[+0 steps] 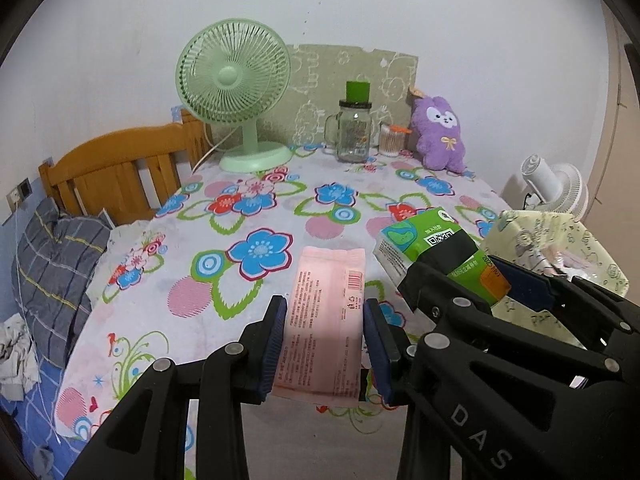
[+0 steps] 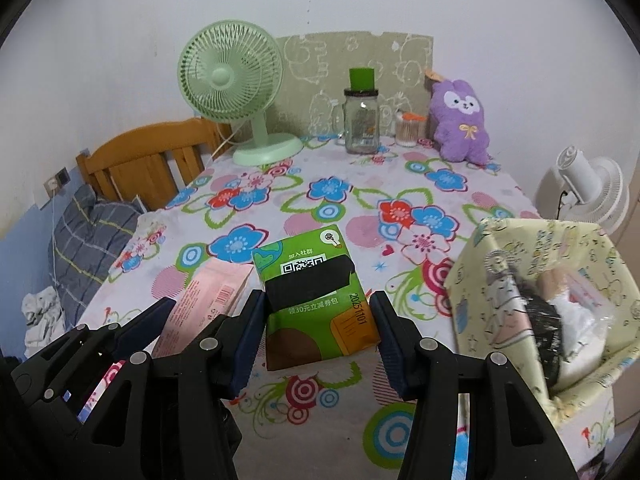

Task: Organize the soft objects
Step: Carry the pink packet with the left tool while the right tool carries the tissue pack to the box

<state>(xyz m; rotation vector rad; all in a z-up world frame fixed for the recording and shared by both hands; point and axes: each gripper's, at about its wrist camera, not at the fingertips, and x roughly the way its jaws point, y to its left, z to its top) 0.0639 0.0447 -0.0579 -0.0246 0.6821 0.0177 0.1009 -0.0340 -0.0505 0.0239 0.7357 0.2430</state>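
Green rectangular tissue pack (image 2: 316, 304): pinched by right gripper (image 2: 318, 338), just left of pale-yellow patterned fabric basket (image 2: 500, 280). Pink flat plastic packet (image 1: 326, 320): left of the basket, clamped between left gripper (image 1: 325, 350) fingers.

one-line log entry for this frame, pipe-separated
left gripper: fingers astride pink pack, lifted | right gripper: fingers astride green tissue pack, lifted | fabric bin: right, partly filled

At the right of the frame, the yellow fabric bin (image 2: 500, 280) holds a dark and white jumble too blurred to identify. The right gripper (image 1: 460, 276) covers the green tissue pack's (image 1: 420, 236) near end. The pink packet's (image 1: 320, 320) small print is unreadable.
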